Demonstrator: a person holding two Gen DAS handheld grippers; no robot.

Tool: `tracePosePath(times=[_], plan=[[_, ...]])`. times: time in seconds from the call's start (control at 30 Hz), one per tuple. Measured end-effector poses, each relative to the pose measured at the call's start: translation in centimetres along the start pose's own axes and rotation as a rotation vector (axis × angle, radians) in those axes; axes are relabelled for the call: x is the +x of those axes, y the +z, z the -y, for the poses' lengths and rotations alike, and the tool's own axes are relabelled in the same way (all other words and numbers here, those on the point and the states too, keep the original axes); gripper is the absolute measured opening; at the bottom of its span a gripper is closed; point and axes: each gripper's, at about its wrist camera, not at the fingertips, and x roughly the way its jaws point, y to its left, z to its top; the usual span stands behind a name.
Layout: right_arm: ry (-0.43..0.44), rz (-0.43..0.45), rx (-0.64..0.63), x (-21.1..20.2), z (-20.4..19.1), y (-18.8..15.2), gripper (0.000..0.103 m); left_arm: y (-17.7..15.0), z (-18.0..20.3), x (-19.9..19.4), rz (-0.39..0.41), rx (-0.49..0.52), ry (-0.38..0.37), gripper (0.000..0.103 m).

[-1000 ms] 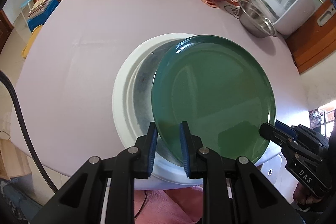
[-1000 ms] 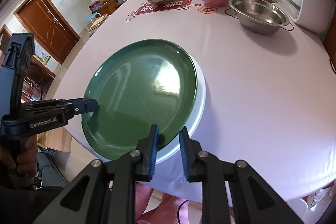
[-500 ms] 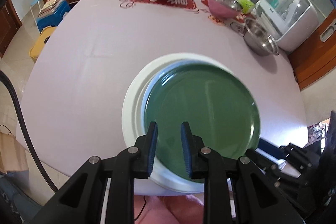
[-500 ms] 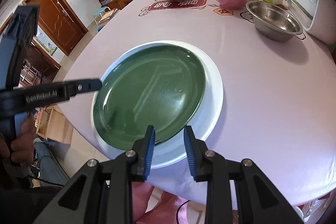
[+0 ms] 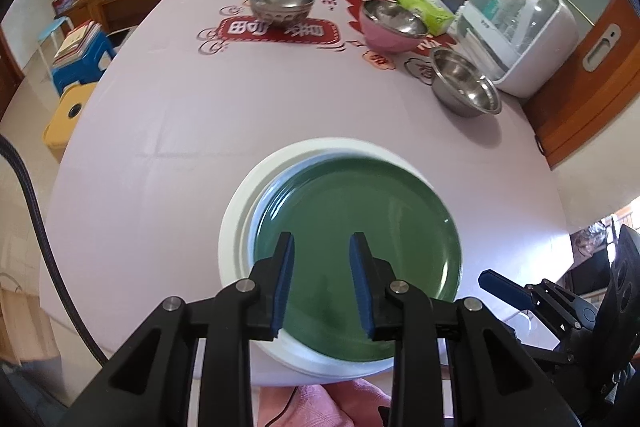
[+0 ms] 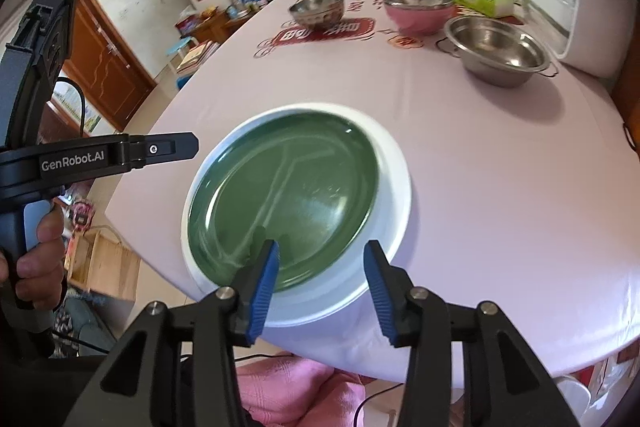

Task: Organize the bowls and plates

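Both grippers angle steeply down over the green plate (image 5: 360, 247) nested in the white plate (image 5: 236, 227). Left gripper (image 5: 322, 281) and right gripper (image 6: 322, 285) have just been opening, jaws parted and gripping nothing.

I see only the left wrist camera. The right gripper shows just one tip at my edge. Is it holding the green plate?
Observer: No. The right gripper is open over the near rim of the green plate. Its jaws have just been opening, with nothing between the pads.
Operator: And how is my left gripper, seen from the side?
Observer: The left gripper shows beside the left edge of the white plate, apart from it. Its jaws have just been opening too, and are empty.
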Motion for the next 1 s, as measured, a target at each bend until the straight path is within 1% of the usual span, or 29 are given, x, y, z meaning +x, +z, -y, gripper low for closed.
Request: tracePosePath(times=[0.17, 0.23, 0.27, 0.3, 0.33, 0.43, 0.53, 0.63, 0.7, 0.77, 0.9, 1.0], plan=[[-0.058, 0.043, 0.065, -1.2, 0.6, 1.4, 0.046, 1.5, 1.0, -0.4, -0.011, 0.067, -0.02, 0.031], [-0.075, 0.07, 0.09, -1.8, 0.7, 2.1, 0.055, 2.2, 1.5, -1.1, -0.006, 0.103, -0.038, 0.034], [-0.083, 0.086, 0.1, -2.1, 0.7, 2.4, 0.056, 2.5, 1.7, -1.4, -0.002, 0.118, -0.043, 0.039], [-0.09, 0.099, 0.106, -2.3, 0.6, 2.6, 0.058, 2.8, 1.9, -1.7, 0.004, 0.134, -0.049, 0.046], [-0.1, 0.11, 0.113, -2.5, 0.6, 2.8, 0.059, 3.2, 2.1, -1.9, 0.011, 0.151, -0.054, 0.049], [-0.142, 0.142, 0.137, -3.3, 0.4, 3.5, 0.063, 4.4, 2.6, -2.5, 0.032, 0.194, -0.07, 0.049], [-0.166, 0.185, 0.165, -4.1, 0.3, 3.8, 0.067, 5.5, 2.8, -2.9, 0.049, 0.229, -0.088, 0.055], [-0.197, 0.217, 0.206, -4.8, 0.4, 3.8, 0.067, 6.1, 2.9, -3.1, 0.056, 0.251, -0.091, 0.056], [-0.209, 0.23, 0.23, -5.1, 0.6, 3.5, 0.067, 6.3, 3.0, -3.2, 0.051, 0.267, -0.092, 0.062], [-0.224, 0.237, 0.252, -5.4, 0.9, 3.2, 0.067, 6.4, 3.1, -3.1, 0.043, 0.275, -0.091, 0.063], [-0.231, 0.234, 0.278, -5.6, 1.9, 2.8, 0.067, 6.4, 3.4, -2.8, 0.028, 0.261, -0.083, 0.065], [-0.222, 0.242, 0.277, -5.9, 3.4, 3.2, 0.067, 6.5, 4.2, -2.6, 0.027, 0.256, -0.079, 0.065]])
